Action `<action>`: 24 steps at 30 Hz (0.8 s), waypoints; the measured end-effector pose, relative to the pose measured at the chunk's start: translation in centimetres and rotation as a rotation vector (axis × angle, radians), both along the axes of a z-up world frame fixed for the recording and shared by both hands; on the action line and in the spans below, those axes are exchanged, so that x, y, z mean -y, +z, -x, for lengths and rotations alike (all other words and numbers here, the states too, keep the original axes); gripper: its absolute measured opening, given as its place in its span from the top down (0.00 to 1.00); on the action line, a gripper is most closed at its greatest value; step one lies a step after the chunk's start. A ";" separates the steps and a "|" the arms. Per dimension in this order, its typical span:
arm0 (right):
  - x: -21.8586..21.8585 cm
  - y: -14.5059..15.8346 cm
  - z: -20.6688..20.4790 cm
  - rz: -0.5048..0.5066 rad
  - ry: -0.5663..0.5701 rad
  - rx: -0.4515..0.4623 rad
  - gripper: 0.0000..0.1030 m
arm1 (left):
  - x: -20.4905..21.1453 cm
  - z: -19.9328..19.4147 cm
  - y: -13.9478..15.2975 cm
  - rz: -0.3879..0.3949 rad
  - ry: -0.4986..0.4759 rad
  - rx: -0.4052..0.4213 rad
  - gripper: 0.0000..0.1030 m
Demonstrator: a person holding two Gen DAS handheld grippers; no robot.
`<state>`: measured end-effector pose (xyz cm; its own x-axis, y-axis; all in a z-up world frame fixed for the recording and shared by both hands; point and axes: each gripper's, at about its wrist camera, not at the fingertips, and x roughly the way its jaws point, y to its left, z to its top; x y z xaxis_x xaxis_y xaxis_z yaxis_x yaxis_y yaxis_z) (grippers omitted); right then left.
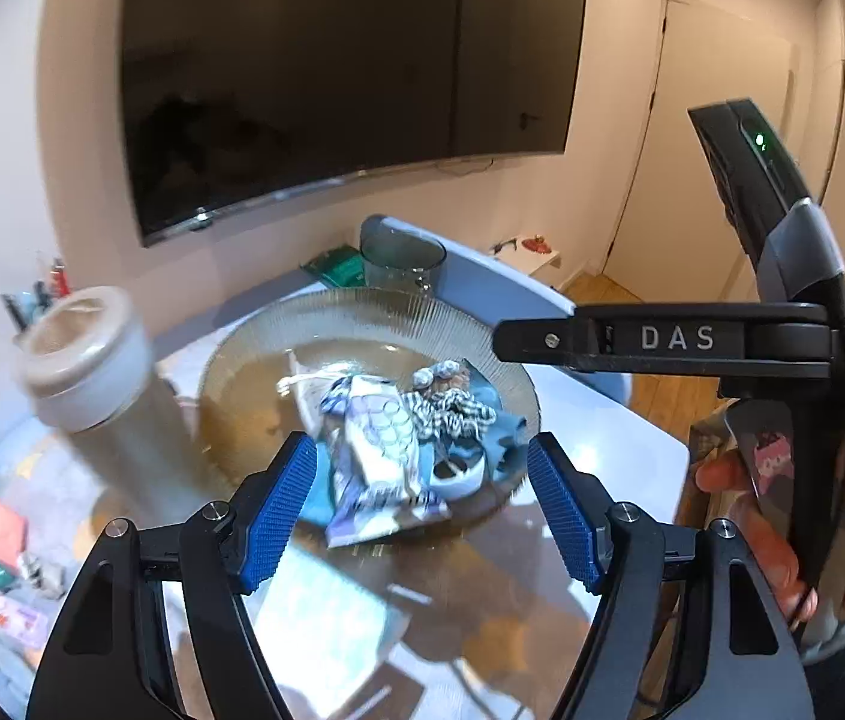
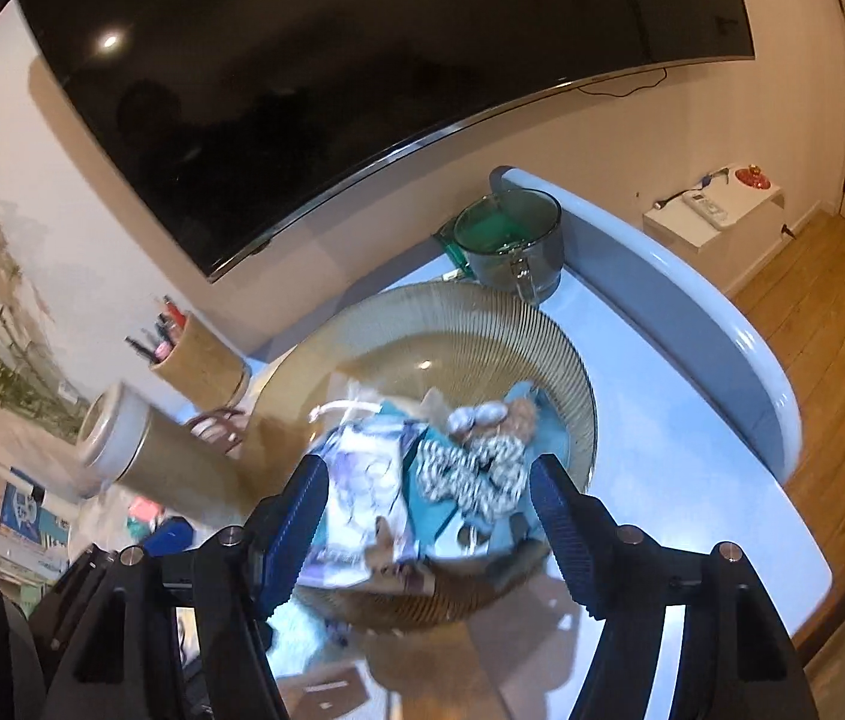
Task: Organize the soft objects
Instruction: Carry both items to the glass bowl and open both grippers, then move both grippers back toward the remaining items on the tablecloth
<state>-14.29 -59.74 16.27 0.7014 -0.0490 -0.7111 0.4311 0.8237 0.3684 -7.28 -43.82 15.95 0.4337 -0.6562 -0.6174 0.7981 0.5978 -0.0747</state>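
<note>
Both the left gripper [image 1: 422,504] and right gripper [image 2: 425,525] stand apart, empty, over the ribbed bowl [image 2: 362,324] — release looks done; withdraw clear of the soft pile [image 2: 422,468] — no snagging.

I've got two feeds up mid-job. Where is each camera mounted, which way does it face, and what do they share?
Left wrist: on the left gripper, looking down at the ribbed amber glass bowl; own jaws open, plus the right gripper and the hand holding it.
Right wrist: on the right gripper, looking down into that bowl; own jaws open.
Shared: bowl, checked fabric scrunchie, white-lidded canister.
</note>
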 end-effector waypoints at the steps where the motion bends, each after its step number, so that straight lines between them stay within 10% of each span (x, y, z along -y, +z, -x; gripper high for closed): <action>1: -0.7 0.3 0.6 0.009 0.007 0.003 0.34 | -1.4 0.6 0.5 0.011 0.006 0.012 0.31; 16: -19.7 4.0 3.0 0.195 0.332 0.105 0.33 | -24.8 2.0 4.3 0.130 0.369 0.077 0.31; 24: -28.6 1.0 -0.1 0.192 0.486 0.095 0.33 | -37.2 0.2 0.2 0.077 0.717 0.072 0.30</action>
